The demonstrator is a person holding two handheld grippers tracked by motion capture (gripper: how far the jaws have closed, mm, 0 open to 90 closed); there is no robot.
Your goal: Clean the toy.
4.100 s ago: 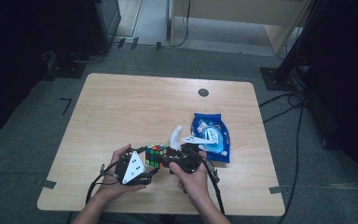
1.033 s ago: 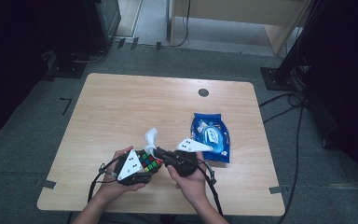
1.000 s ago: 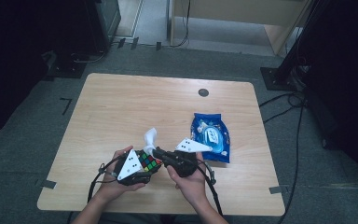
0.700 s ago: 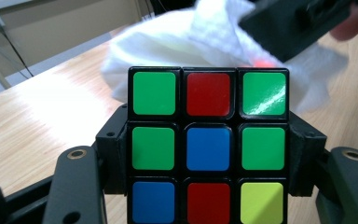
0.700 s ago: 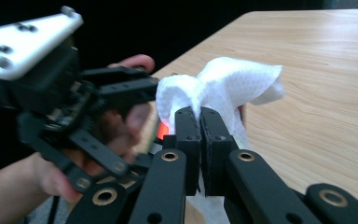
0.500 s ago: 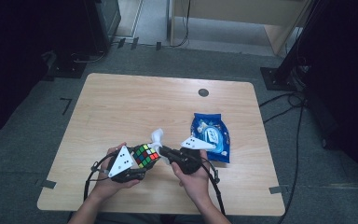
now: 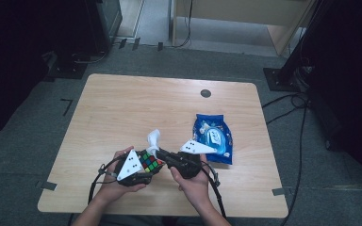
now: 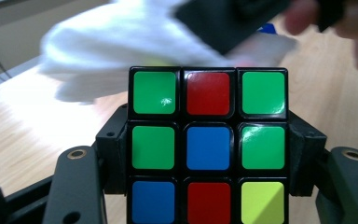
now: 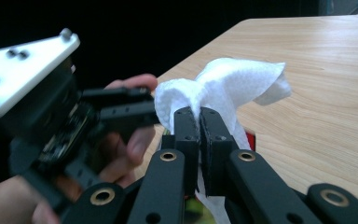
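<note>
Left gripper [image 7: 139, 170] fingers clamp the puzzle cube [image 8: 208, 147] above the tabletop's [image 7: 122, 108] near edge; right gripper [image 9: 199, 122] fingers pinch the white wipe [image 9: 223, 88]; judgement: wipe with light strokes, cube held firm.

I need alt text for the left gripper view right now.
A Rubik's cube is clamped between the left gripper's black fingers, its green, red, blue and yellow stickers facing the camera. Behind it, a blurred white wipe hangs over the wooden table.

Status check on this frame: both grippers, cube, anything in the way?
Left gripper shut on puzzle cube. Right gripper shut on white wipe, at cube's top. Blue packet lies aside.
</note>
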